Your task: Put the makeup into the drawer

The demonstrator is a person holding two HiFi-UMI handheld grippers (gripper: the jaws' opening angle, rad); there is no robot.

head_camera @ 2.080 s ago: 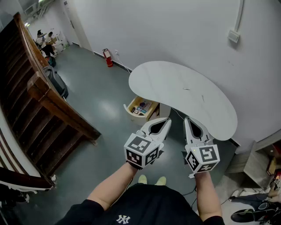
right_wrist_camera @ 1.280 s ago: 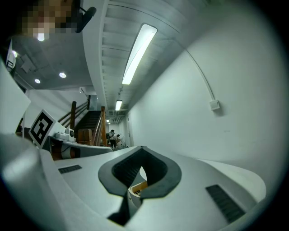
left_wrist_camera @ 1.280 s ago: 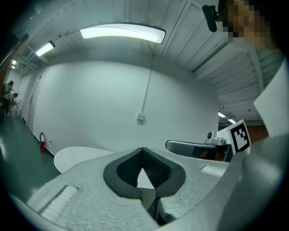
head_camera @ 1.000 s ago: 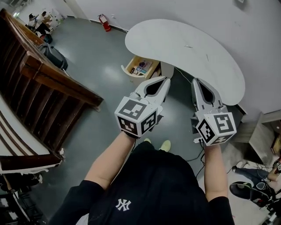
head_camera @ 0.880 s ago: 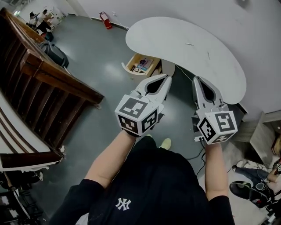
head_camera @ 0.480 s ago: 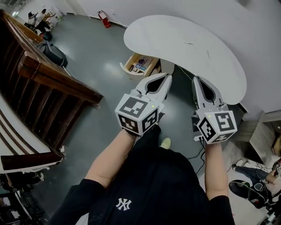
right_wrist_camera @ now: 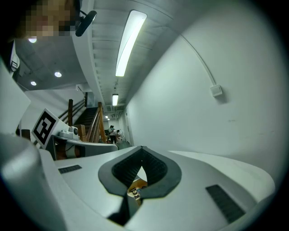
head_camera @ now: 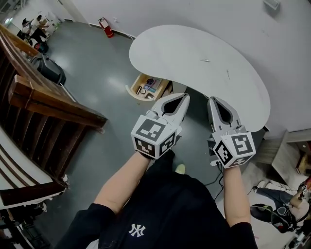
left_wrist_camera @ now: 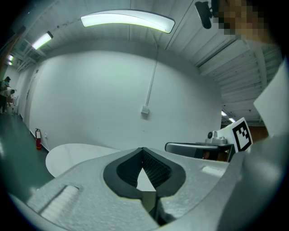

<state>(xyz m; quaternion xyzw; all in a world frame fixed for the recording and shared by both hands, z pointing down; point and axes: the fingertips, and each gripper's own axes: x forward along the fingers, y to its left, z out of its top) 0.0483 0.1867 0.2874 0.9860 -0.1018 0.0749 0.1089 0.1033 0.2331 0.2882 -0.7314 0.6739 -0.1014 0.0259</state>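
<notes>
Left gripper (head_camera: 183, 97) and right gripper (head_camera: 212, 100) are hovering mid-frame, jaws together and empty. The open drawer (head_camera: 133, 94) is projecting lower-left from under the table (head_camera: 194, 53). The makeup (head_camera: 148, 85) inside is showing too small to orient.

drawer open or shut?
Open: the drawer sticks out from under the table, with small items inside.

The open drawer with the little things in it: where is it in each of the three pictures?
Head view: drawer, upper middle, under the white table.
Left gripper view: not in it.
Right gripper view: low centre, a sliver of drawer seen through the shut right tongs.
Shared landmark: the small wall box, in all three.
</notes>
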